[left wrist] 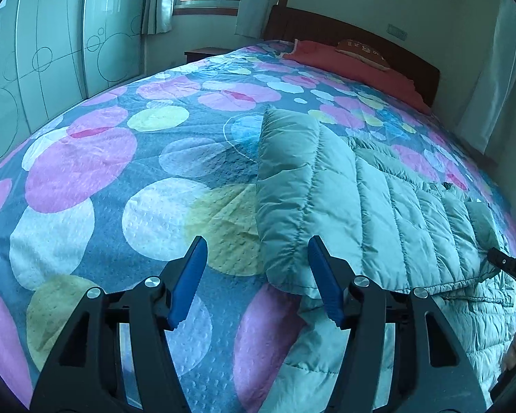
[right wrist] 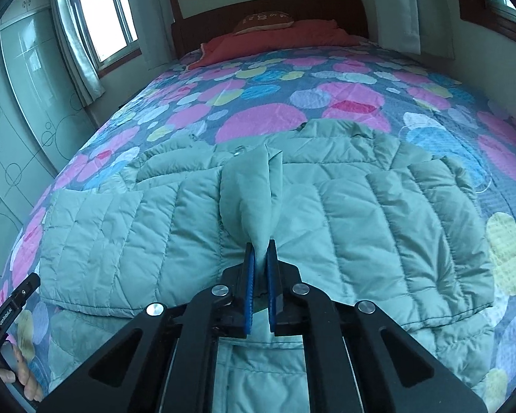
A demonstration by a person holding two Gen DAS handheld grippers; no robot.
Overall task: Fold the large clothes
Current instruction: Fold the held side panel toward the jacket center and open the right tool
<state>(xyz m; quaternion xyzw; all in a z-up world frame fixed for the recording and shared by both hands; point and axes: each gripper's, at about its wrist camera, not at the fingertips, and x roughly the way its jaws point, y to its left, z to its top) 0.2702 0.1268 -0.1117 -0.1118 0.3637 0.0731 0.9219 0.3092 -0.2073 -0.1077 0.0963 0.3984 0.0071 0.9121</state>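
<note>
Meanwhile, on the bed (right wrist: 344,79), we have our right tongs (right wrist: 261,251) closed tight on a raised pinch of the quilted down jacket (right wrist: 361,213), near the middle of its nearer half. The left tongs (left wrist: 256,251) hang wide apart and empty over the bedspread, with one blue pad above the jacket's folded end. From those left tongs the jacket lies ahead and to the right; from the right tongs it spreads straight ahead and to both sides. Its long axis runs across the bed, side to side in the right wrist view. We judge the right hand the nearer, since it already has cloth, and the next fold likely turns on lifting that pinch across. The jacket is pale green, puffy, stitched in narrow channels, and lies mostly flat with one end doubled over into a thick pad.
</note>
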